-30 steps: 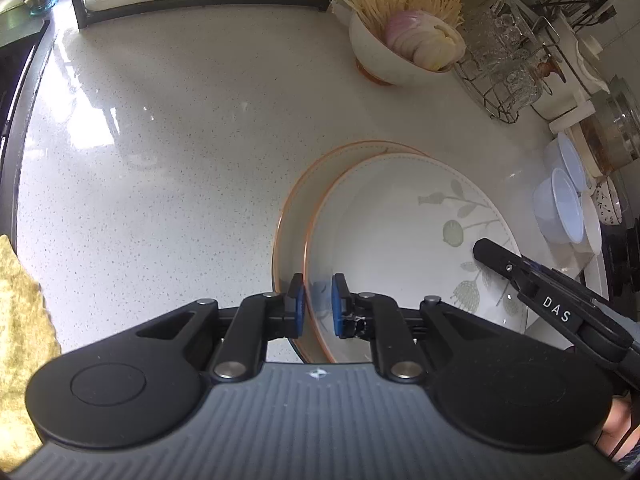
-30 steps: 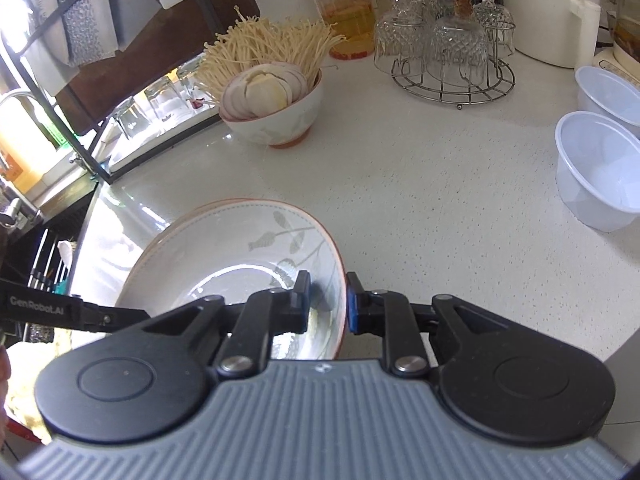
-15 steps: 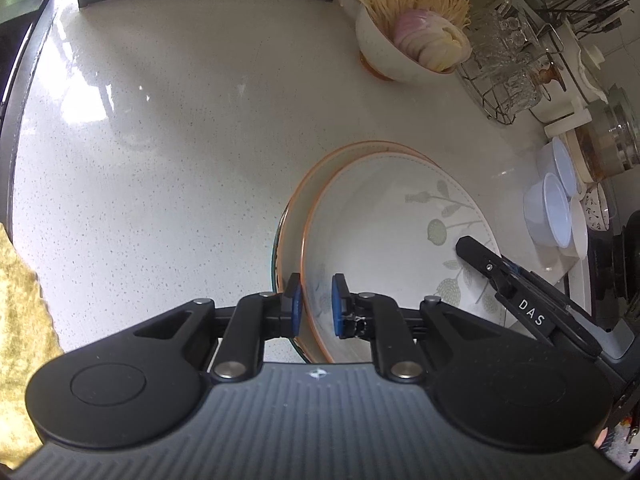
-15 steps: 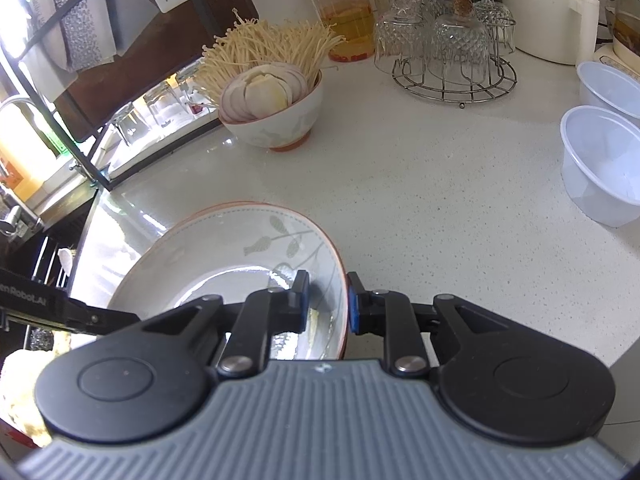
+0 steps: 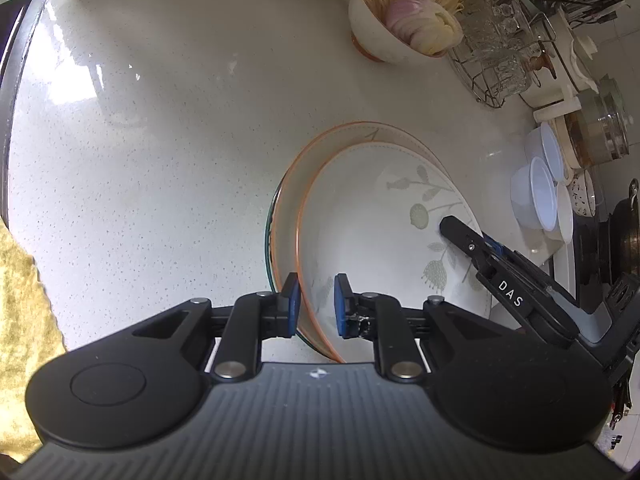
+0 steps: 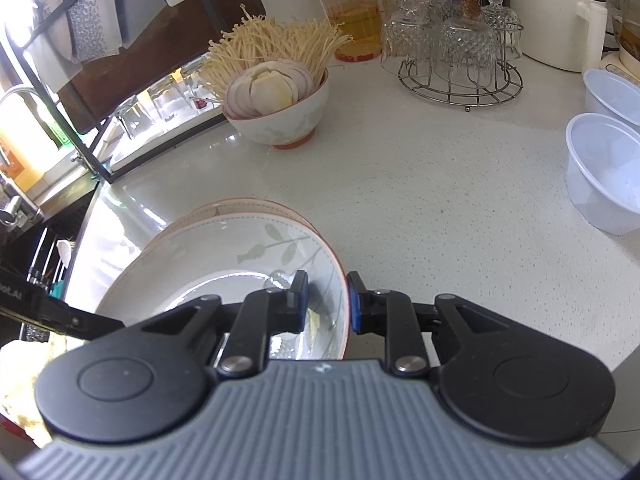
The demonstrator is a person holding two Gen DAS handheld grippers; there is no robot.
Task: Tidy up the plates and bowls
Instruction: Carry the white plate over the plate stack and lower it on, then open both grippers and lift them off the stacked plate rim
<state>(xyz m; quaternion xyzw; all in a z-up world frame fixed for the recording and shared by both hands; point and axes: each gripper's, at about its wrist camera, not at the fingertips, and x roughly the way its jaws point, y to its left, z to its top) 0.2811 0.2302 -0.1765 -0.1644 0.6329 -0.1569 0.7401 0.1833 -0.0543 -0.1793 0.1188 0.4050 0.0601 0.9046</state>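
Note:
A white bowl with a leaf pattern and an orange rim (image 5: 372,216) is held tilted above a second orange-rimmed bowl (image 5: 292,184) on the white counter. My left gripper (image 5: 316,306) is shut on its near rim. My right gripper (image 6: 326,300) is shut on the opposite rim of the same bowl (image 6: 224,264). The right gripper also shows in the left wrist view (image 5: 476,248), reaching into the bowl. The lower bowl (image 6: 248,205) peeks out behind the held one.
A bowl of enoki mushrooms and sliced onion (image 6: 280,96) stands at the back. A wire rack of upturned glasses (image 6: 456,48) and clear plastic bowls (image 6: 604,172) stand to the right. A yellow cloth (image 5: 20,300) lies at the left. A dish rack (image 6: 80,64) stands at the back left.
Both grippers have lifted the patterned bowl, so it stands higher and more apart from the lower bowl. Both cameras have pulled back from the counter.

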